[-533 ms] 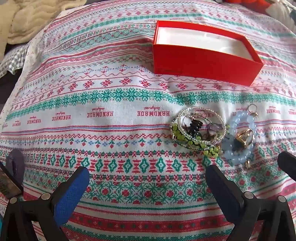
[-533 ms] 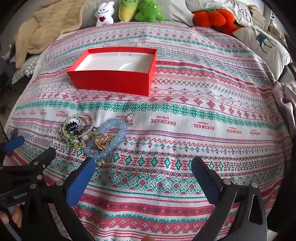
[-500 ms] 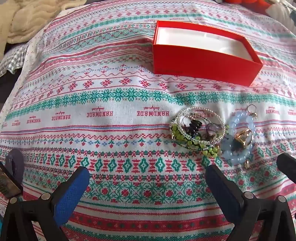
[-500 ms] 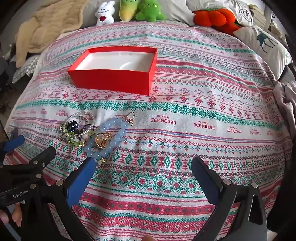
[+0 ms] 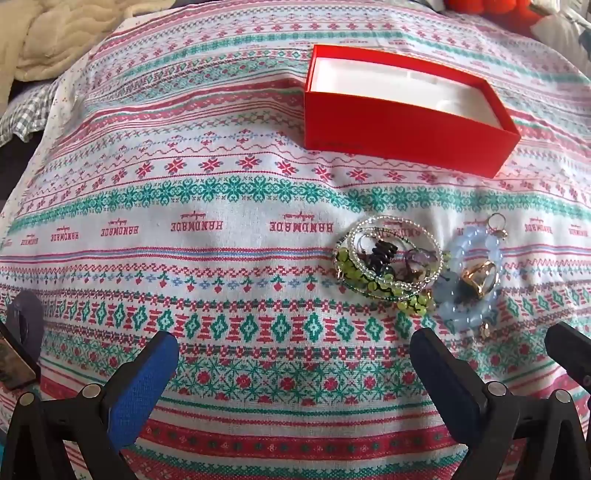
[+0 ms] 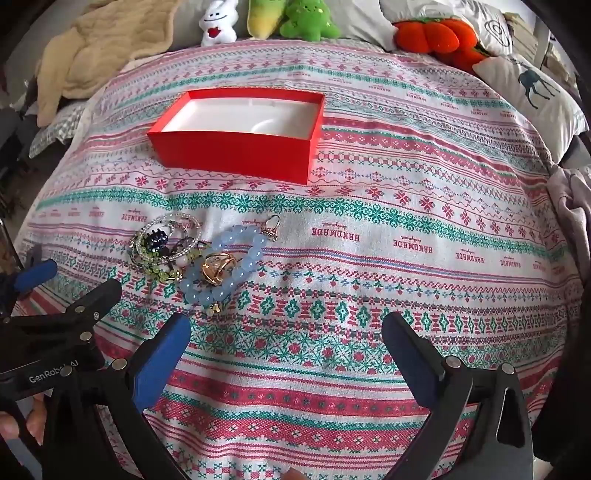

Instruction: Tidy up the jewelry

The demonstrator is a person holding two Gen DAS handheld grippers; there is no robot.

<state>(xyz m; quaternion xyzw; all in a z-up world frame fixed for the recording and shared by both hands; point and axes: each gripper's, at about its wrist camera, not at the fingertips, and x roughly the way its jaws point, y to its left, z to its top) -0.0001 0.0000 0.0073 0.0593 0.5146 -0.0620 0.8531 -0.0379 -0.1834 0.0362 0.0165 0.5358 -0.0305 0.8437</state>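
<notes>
**Jewelry on cloth, both grippers spread and empty**

Left gripper (image 5: pixel 295 354): fingers wide apart, nothing between them. It hangs over the patterned cloth (image 5: pixel 221 206), near edge. The jewelry lies ahead and to its right, apart from both blue pads (image 5: pixel 142 387).

Right gripper (image 6: pixel 286 339): fingers likewise wide apart and empty. The jewelry lies ahead and to its left. The left gripper's body shows at the left edge of this view.

Jewelry location: one cluster on the cloth, between the grippers and the box (image 5: pixel 402 110).
- Pile (image 5: pixel 388 264): clear-bead loops and green-bead strands tangled together, with dark pieces in the middle. Individual items in the tangle cannot be separated with certainty.
- Blue bracelet (image 5: pixel 469 273): lies flat, touching the pile on its right side.
- Gold ring (image 5: pixel 480 277): rests inside the bracelet loop.
- Small earring (image 6: pixel 271 225): at the far end of the bracelet, just beside it.

Box: red, open-topped, white lining, nothing inside it in the visible part. It sits on the cloth beyond the cluster, well apart from it.

Background: plush toys (image 6: pixel 269 18) and a beige blanket (image 6: pixel 99 51) at the far edge.
</notes>
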